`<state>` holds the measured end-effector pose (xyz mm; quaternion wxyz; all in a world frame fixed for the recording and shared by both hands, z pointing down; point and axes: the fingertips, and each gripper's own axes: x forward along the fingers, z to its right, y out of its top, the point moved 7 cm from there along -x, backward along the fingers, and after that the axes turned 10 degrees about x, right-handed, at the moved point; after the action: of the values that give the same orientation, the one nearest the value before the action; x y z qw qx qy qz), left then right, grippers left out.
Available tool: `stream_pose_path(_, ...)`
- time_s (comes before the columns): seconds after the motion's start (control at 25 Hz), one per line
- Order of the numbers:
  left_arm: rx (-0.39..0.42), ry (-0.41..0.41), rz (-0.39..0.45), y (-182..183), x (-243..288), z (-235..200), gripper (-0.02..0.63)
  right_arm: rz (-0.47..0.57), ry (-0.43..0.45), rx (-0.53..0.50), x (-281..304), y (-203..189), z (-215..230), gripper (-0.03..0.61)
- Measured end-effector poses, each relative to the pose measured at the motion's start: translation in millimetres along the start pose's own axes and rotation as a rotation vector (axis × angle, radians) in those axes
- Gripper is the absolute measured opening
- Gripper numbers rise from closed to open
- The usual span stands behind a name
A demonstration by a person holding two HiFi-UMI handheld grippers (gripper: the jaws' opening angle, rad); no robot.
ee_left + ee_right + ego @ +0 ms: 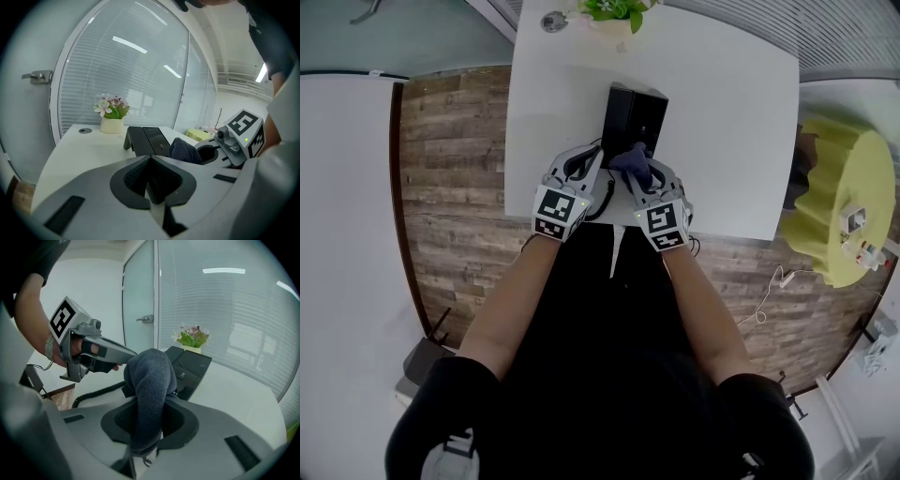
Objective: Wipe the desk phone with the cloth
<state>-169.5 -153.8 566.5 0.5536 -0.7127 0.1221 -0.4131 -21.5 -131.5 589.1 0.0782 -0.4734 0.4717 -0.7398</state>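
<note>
At the near edge of a white table (722,112), two hand-held grippers are seen side by side, pointing away from the person. The left gripper (150,164) is clenched, its jaws pressed together with nothing between them. The right gripper (149,425) is clamped on a dark blue cloth (150,380), which bulges up out of the jaws in a rounded fold. The cloth is held at the near end of a black desk phone (633,112); whether the two touch cannot be told. A coiled black cord (96,392) is laid along the table toward the near edge, under the left gripper. The phone is set near the table's middle. At the far edge, a small potted plant (614,9) with pale flowers is placed.
</note>
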Motion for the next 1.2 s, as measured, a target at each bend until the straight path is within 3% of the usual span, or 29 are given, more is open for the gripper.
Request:
stream_pose_path(0.2,-0.003,-0.010,0.012,9.5,5.3,-9.4,0.011,-0.076,0.047,0.005,-1.5,-7.5,-5.8,0.098)
stream_pose_path(0.48,0.011,-0.037,-0.018,13.7,9.7,-18.5,0.011,-0.133,0.034,0.029,-4.8,-8.1,-12.6,0.098)
stream_pose_path(0.72,0.042,-0.065,0.020,36.3,13.8,-32.2,0.011,-0.050,-0.048,0.030,-10.8,37.5,2.6,0.100)
stream_pose_path(1.2,0.068,-0.001,0.089,76.7,13.0,-78.8,0.011,0.073,-0.129,-0.024,26.3,123.6,29.8,0.100)
